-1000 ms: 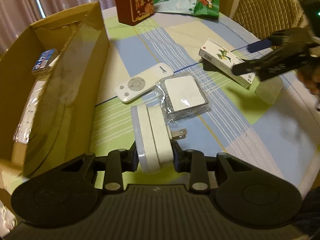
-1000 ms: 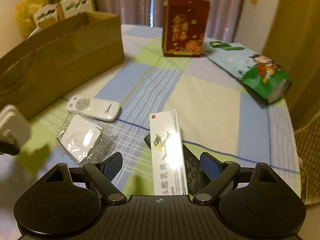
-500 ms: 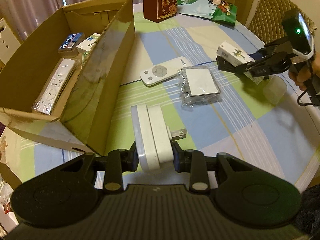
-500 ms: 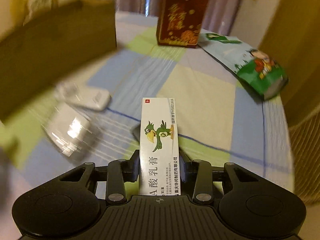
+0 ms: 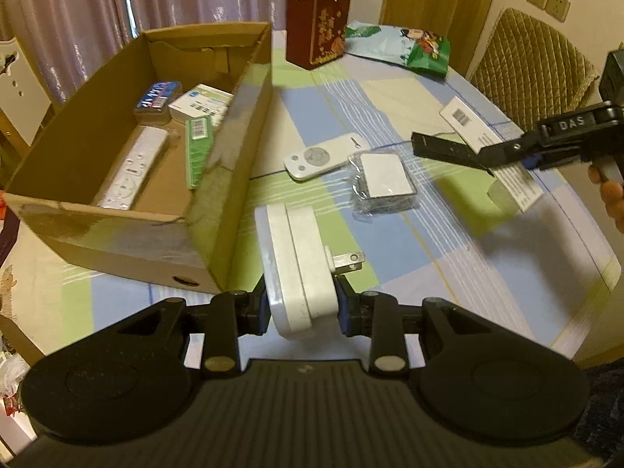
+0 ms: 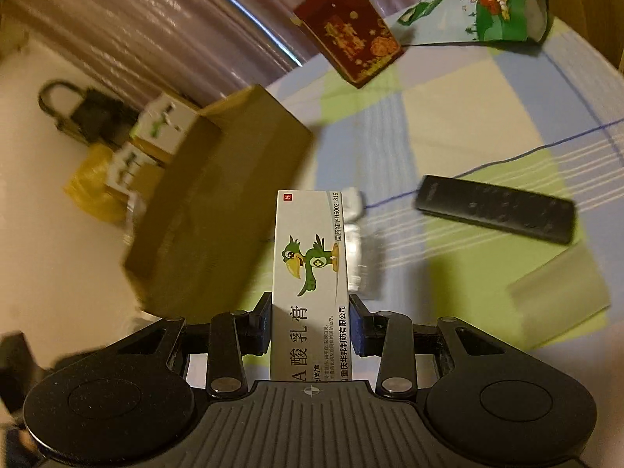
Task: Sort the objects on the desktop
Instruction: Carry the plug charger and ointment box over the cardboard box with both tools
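Observation:
My left gripper (image 5: 301, 304) is shut on a white plug adapter (image 5: 296, 261) and holds it above the checked tablecloth, just right of the open cardboard box (image 5: 230, 163). The adapter's prongs point right. My right gripper (image 6: 312, 327) is shut on a white ointment box with a green parrot (image 6: 312, 265), lifted off the table and tilted. In the left wrist view the right gripper (image 5: 507, 152) holds that ointment box (image 5: 468, 121) over the table's right side. On the cloth lie a black remote (image 6: 495, 214), a white remote (image 5: 325, 156) and a bagged white square item (image 5: 384, 183).
The cardboard box holds several items, among them a white remote (image 5: 128, 171) and a green pack (image 5: 197, 148). A red box (image 5: 323, 31) and a green snack bag (image 5: 413, 45) stand at the far end. A translucent plastic piece (image 6: 557, 296) lies near the right edge. A person's fingers (image 5: 612, 195) show at right.
The right gripper closed on the ointment box, lifted it off the black remote and tilted towards the cardboard box. The left gripper, still holding the adapter, rose and drew back from the table.

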A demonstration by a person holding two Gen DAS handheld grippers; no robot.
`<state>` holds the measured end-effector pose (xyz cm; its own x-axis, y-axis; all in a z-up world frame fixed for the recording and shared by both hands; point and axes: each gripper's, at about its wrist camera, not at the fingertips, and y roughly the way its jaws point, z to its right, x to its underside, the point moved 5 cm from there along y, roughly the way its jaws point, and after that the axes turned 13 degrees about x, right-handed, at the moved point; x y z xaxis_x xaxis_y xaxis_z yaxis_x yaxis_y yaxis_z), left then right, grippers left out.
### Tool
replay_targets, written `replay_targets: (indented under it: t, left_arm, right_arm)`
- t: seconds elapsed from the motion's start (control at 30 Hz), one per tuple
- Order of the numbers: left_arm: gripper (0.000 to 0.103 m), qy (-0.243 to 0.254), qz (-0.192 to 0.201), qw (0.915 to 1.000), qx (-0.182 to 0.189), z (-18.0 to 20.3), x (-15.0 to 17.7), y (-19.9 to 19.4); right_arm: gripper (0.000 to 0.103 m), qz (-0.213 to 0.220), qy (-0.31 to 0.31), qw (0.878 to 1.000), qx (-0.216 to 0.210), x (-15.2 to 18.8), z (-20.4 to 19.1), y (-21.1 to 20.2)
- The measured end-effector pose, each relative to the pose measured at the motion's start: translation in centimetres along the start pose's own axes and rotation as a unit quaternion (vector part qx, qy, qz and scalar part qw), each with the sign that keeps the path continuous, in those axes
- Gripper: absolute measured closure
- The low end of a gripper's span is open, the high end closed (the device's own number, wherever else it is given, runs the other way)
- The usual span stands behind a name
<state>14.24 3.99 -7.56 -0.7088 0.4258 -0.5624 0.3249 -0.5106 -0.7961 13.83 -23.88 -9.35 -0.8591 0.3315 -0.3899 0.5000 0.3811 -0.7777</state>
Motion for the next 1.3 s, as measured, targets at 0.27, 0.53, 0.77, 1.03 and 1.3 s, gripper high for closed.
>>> replay_targets:
  t: [0.27, 0.53, 0.77, 1.03, 1.3]
  left_arm:
    - [0.076, 0.009, 0.022, 0.9997, -0.001, -1.3, -0.5, -2.8]
    - [0.076, 0.024, 0.043, 0.9987, -0.009, -3.7, -1.6, -5.6]
    - [0.076, 0.052, 0.051, 0.9969, -0.029, -7.3, -3.3, -7.7]
    - [0.076, 0.090, 0.064, 0.9936, -0.024, -10.7, -5.5, -8.7]
    - [0.076, 0.137, 0.069, 0.9879, -0.023, -14.4, -9.0, -8.3]
  right_arm:
    - [0.066, 0.016, -0.015, 1.000, -0.018, -0.5, -4.3, -0.4]
    - [0.066, -0.002, -0.040, 0.999, -0.005, 0.6, -7.5, 1.2]
    - [0.066, 0.000, -0.047, 0.999, -0.011, 0.3, -11.0, 2.2]
    - [0.066, 0.012, -0.047, 0.999, -0.023, -1.2, -16.0, 3.4]
    - [0.066, 0.035, -0.068, 0.997, -0.021, -3.7, -22.7, 6.1]
